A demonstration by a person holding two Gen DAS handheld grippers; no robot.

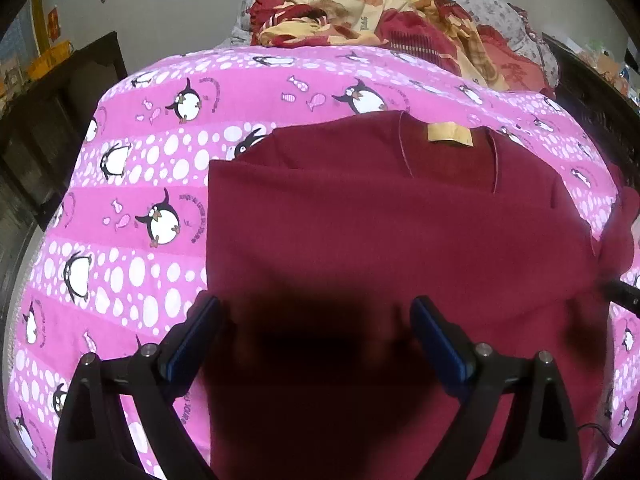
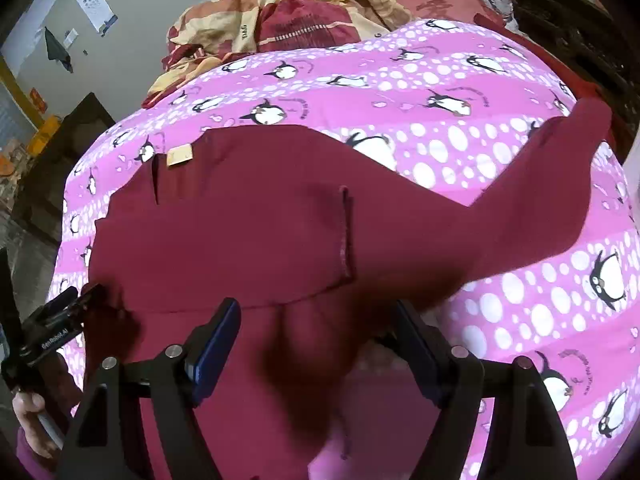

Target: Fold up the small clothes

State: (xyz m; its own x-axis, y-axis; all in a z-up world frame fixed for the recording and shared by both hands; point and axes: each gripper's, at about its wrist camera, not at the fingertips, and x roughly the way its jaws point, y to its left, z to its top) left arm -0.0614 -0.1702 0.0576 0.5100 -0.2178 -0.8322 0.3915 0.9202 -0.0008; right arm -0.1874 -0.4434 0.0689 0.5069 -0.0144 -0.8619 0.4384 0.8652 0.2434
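A dark red long-sleeved top (image 1: pixel 380 216) lies on a pink penguin-print bedsheet (image 1: pixel 132 184), its tan neck label (image 1: pixel 450 134) at the far end. Its left sleeve is folded in over the body (image 2: pixel 344 232); the right sleeve (image 2: pixel 540 184) stretches out to the right. My left gripper (image 1: pixel 316 312) is open just above the left part of the top. My right gripper (image 2: pixel 316 312) is open over the lower right part of the top (image 2: pixel 240 240). The left gripper also shows in the right wrist view (image 2: pixel 86 294), at the top's left edge.
A heap of red and yellow clothes (image 1: pixel 360 8) lies at the far end of the bed. Dark wooden furniture (image 1: pixel 60 112) stands to the left and a dark bed frame (image 2: pixel 580 20) to the right. The sheet (image 2: pixel 540 320) runs out to the right.
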